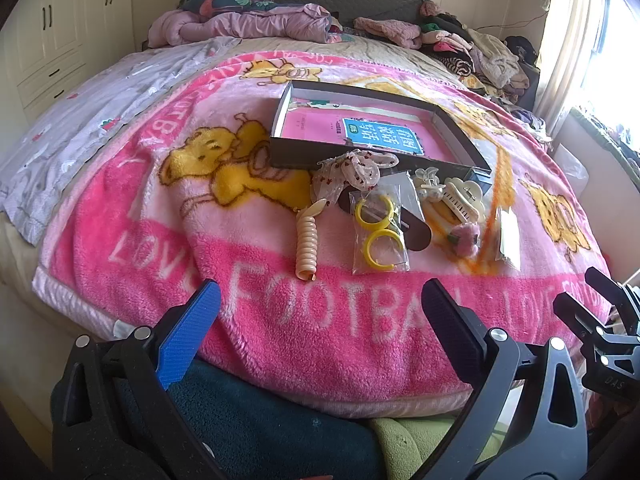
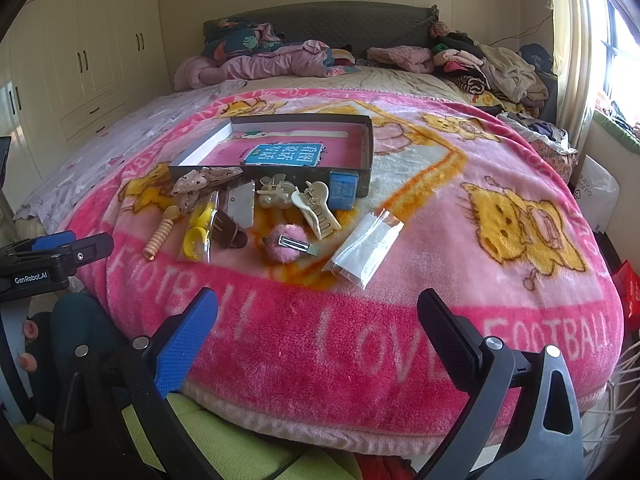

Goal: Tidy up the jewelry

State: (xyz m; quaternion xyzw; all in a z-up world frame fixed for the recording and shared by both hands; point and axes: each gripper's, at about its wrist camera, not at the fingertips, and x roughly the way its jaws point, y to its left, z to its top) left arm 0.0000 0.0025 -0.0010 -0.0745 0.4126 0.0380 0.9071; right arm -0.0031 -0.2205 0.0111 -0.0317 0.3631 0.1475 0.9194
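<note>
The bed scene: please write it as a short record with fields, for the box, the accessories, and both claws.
surface: pink blanket on a bed
box: open dark box on the blanket, a pink book inside
accessories: all outside the box, beside its near wall
items: beige spiral hair tie; yellow hoops in a clear bag; cream claw clip; pink fluffy clip; flat clear packet
left claw: open, holds nothing, short of the items
right claw: open, holds nothing
</note>
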